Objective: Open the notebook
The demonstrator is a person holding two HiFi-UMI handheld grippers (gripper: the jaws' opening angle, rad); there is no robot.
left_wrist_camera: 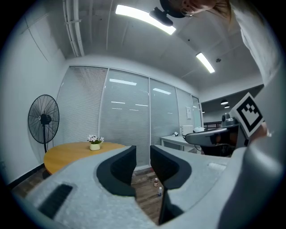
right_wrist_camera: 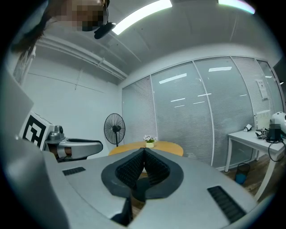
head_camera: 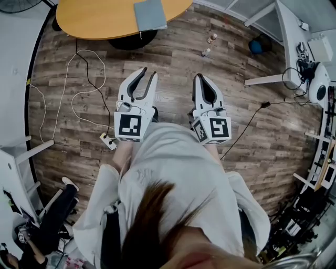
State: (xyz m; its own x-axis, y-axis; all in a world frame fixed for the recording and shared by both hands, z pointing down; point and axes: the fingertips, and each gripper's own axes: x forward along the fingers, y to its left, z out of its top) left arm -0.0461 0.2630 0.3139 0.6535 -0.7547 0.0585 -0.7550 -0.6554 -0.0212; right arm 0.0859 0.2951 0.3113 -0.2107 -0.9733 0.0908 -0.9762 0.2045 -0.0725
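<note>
A blue-grey notebook (head_camera: 150, 14) lies shut on the round wooden table (head_camera: 100, 18) at the top of the head view. Both grippers are held level over the wood floor, well short of the table. My left gripper (head_camera: 148, 72) is open, and its dark pads (left_wrist_camera: 121, 166) stand apart with nothing between them. My right gripper (head_camera: 200, 77) is shut, empty, with its ribbed pads (right_wrist_camera: 134, 166) meeting at the tips. Both gripper views show the table (left_wrist_camera: 73, 153) with a small flower pot (left_wrist_camera: 94, 144) on it. The notebook cannot be made out in either of them.
White and black cables (head_camera: 79, 94) and a power strip (head_camera: 108, 141) lie on the floor at left. Two small bottles (head_camera: 209, 45) stand on the floor ahead. A white desk (head_camera: 289, 42) is at right, a standing fan (left_wrist_camera: 43, 120) beside the table. Another person (head_camera: 52, 215) sits at lower left.
</note>
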